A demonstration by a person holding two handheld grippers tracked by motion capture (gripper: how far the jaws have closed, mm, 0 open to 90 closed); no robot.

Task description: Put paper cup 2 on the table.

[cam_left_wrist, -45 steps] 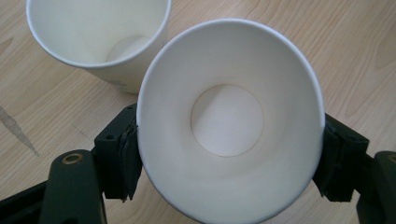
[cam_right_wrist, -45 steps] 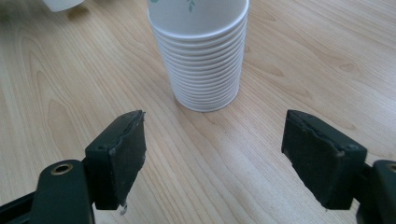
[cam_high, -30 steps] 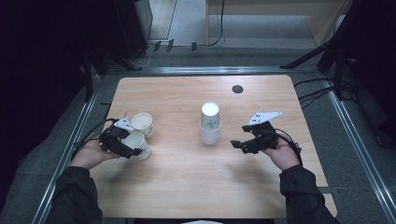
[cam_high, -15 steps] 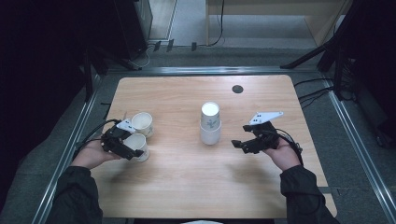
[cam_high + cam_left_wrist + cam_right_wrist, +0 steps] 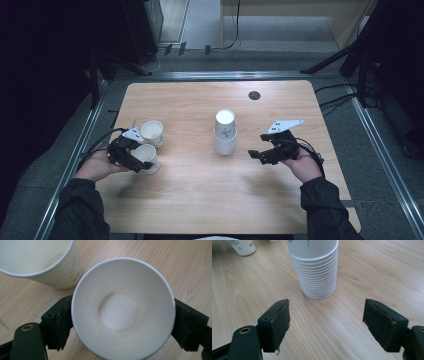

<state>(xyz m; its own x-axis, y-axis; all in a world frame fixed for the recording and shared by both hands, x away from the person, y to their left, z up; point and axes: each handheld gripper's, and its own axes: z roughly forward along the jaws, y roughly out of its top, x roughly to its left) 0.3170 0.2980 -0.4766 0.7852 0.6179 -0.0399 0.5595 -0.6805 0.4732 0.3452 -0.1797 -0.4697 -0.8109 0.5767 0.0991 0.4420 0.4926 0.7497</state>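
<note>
A white paper cup (image 5: 120, 312) stands upright on the wooden table (image 5: 200, 200) at the left, seen from above in the left gripper view. My left gripper (image 5: 142, 162) straddles it, one jaw on each side. The jaws have just been opening and the pads stand off the cup's wall. A second upright cup (image 5: 152, 132) with a leaf print stands just behind it. A tall stack of upside-down paper cups (image 5: 225, 132) stands mid-table. My right gripper (image 5: 257, 156) rests to its right, open and empty, pointing at the stack (image 5: 314, 267).
A dark round hole (image 5: 254, 95) lies in the tabletop near the far edge. Metal rails run along the table's left and right sides. Cables trail off both grippers. Bare wood lies between the stack and the near edge.
The left jaws have spread apart around the near cup. Both hands, the cups and the stack have kept their places.
</note>
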